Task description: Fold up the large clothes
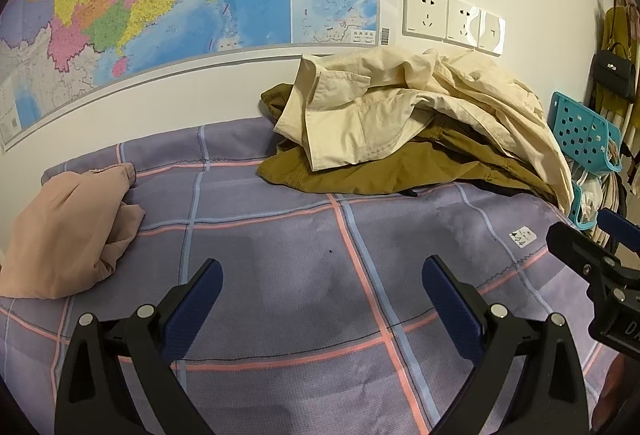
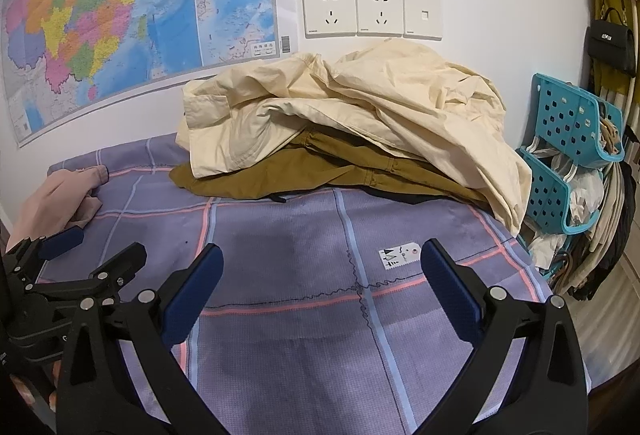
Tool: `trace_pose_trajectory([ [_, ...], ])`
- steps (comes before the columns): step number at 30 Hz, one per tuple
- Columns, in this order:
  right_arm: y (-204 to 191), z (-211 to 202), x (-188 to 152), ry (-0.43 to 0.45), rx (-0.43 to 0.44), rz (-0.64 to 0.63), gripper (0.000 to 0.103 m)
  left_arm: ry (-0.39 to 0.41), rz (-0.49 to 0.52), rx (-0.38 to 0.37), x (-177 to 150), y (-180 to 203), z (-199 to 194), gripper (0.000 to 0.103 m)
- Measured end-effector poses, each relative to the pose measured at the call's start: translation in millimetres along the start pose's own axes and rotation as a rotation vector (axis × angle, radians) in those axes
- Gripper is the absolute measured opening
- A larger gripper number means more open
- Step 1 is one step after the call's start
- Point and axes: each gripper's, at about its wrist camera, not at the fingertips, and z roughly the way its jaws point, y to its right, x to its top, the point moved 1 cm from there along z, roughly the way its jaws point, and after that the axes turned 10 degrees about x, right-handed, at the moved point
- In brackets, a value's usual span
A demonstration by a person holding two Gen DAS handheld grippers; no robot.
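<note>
A crumpled cream jacket [image 1: 400, 107] [image 2: 360, 107] lies on top of an olive-brown garment [image 1: 380, 171] [image 2: 280, 171] in a pile at the back of the purple plaid bed cover [image 1: 300, 275] [image 2: 300, 255], against the wall. A folded pink garment [image 1: 68, 227] [image 2: 60, 195] lies at the left. My left gripper [image 1: 322, 275] is open and empty above the cover, short of the pile. My right gripper [image 2: 322, 263] is open and empty beside it; it also shows at the right edge of the left wrist view [image 1: 600, 247].
A wall map [image 1: 160, 3] [image 2: 120, 15] and wall sockets [image 1: 452, 19] [image 2: 372, 13] are behind the bed. Teal perforated baskets [image 1: 584, 139] [image 2: 568, 155] with clothes and a hanging black handbag [image 2: 610, 43] stand right of the bed. A white label [image 2: 400, 253] lies on the cover.
</note>
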Motion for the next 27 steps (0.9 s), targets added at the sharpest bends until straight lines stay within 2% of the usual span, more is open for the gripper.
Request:
trace_pose_trajectory([
  [27,0.7,0.4,3.0,-0.005,0.002,-0.014,0.098,-0.010,-0.002,-0.020,1.0,5.8,1.3,0.096],
])
